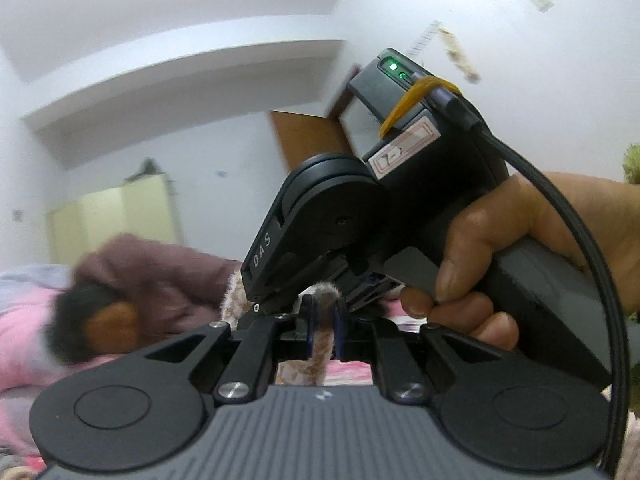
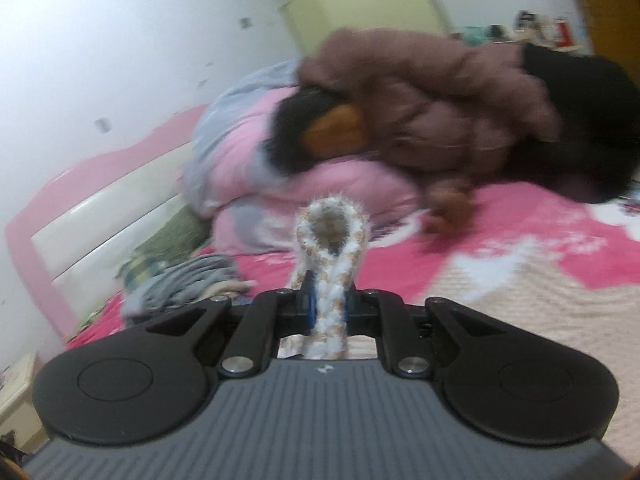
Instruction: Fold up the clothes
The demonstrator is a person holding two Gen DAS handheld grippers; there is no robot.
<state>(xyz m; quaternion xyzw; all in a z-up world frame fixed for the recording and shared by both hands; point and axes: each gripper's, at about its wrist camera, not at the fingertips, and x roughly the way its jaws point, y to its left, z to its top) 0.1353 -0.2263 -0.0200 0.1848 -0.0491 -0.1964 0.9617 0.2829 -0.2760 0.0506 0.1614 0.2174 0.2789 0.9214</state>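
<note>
A fuzzy white-and-tan garment (image 2: 330, 236) is pinched between both grippers. In the right wrist view my right gripper (image 2: 329, 312) is shut on a fold of it, and a loop of the fabric stands up past the fingertips. In the left wrist view my left gripper (image 1: 323, 330) is shut on another fold of the same garment (image 1: 320, 346). The right gripper's housing (image 1: 340, 216) fills the view just ahead, held by a hand (image 1: 500, 248), its nose close to my left fingertips. The rest of the garment is hidden below the grippers.
A person in a mauve puffer jacket (image 2: 432, 100) lies across the bed on a pink quilt (image 2: 320, 184). The pink-and-cream bedspread (image 2: 520, 288) stretches right. A pile of grey clothes (image 2: 184, 284) lies by the pink headboard (image 2: 80, 184). A black cable (image 1: 592, 248) trails from the right gripper.
</note>
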